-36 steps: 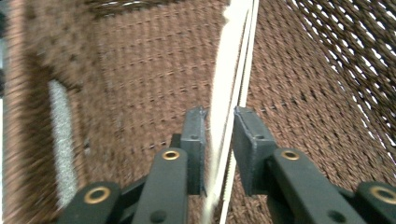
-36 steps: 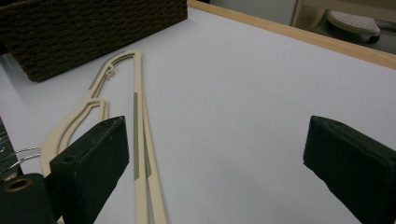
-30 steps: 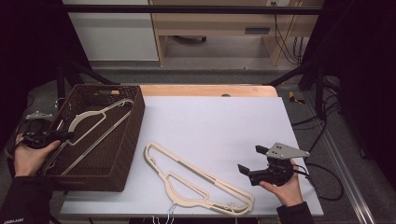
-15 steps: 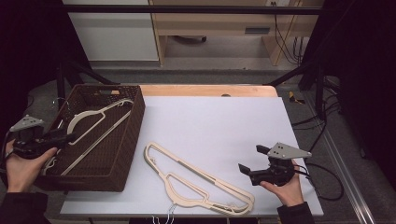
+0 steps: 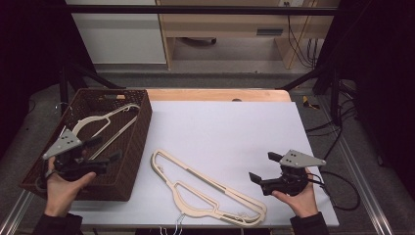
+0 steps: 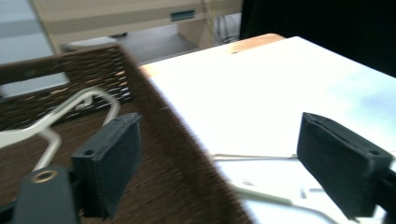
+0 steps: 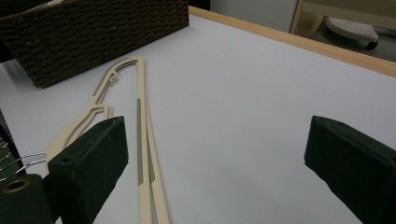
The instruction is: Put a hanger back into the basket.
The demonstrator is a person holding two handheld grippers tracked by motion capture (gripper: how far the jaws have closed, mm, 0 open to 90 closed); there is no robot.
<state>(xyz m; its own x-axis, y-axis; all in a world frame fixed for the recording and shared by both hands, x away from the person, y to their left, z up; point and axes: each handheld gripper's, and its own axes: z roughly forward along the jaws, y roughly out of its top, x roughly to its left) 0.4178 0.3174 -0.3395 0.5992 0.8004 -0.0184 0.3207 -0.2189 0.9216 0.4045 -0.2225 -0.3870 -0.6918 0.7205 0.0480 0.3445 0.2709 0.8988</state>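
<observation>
— What has moved since a moment ago?
— The left gripper (image 5: 100,149) has swung back in over the basket (image 5: 136,161); its jaws gape wide, empty.
— And the hangers?
— One hanger (image 5: 105,120) lies in the basket; two hangers (image 5: 210,188) lie stacked on the table (image 5: 230,132), near the right gripper (image 5: 264,168), also wide, empty.

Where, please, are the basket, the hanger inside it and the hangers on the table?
basket (image 5: 138,147): high view, right wall.
hanger in the basket (image 5: 100,117): high view, upper arm.
hangers on the table (image 5: 210,185): high view, long bar.
</observation>
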